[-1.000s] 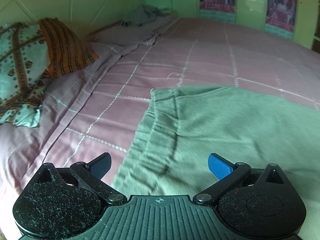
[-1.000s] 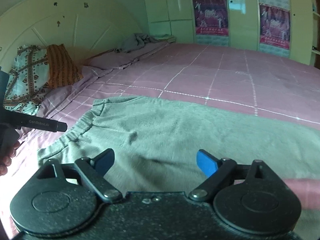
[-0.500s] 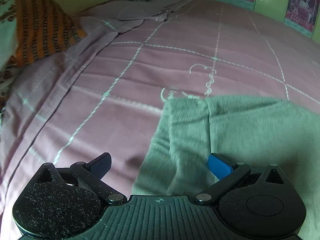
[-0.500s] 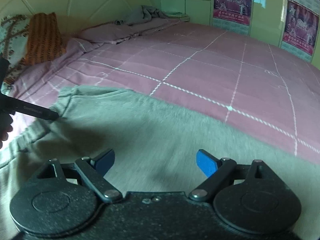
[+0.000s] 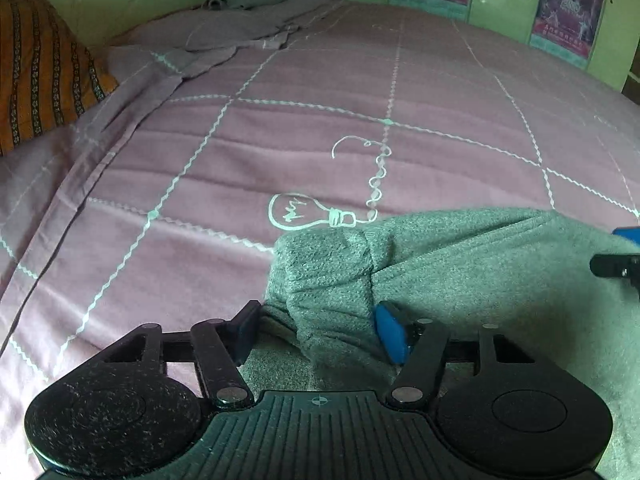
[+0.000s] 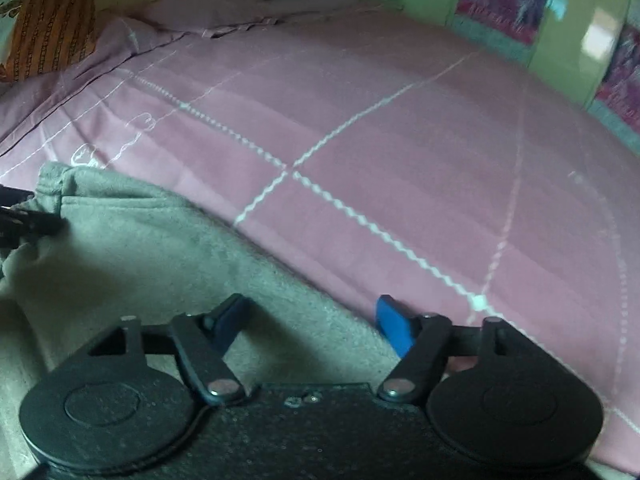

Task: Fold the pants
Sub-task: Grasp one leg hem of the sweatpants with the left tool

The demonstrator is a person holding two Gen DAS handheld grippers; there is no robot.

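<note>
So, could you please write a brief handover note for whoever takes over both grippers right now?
Left gripper: jaws closing, a bunched corner of the grey pants between them.
Right gripper: jaws closing over the pants' far edge, where grey fabric meets the pink bedsheet.
The pants lie spread on the bed, near the sheet's light-bulb print.
Done: both grippers set at the edge.
Left: finish both grips, lift and fold; no fold is visible yet.

Grey-green on pink, blue at my fingertips

My pants (image 5: pixel 460 280) are a fuzzy grey-green; the bedsheet (image 5: pixel 320 92) is dusty pink with a white zigzag grid (and a white lightbulb doodle (image 5: pixel 308 212)). My left gripper (image 5: pixel 316 330) is black with blue pads, and the pillow (image 5: pixel 36 64) is orange with dark stripes.
</note>
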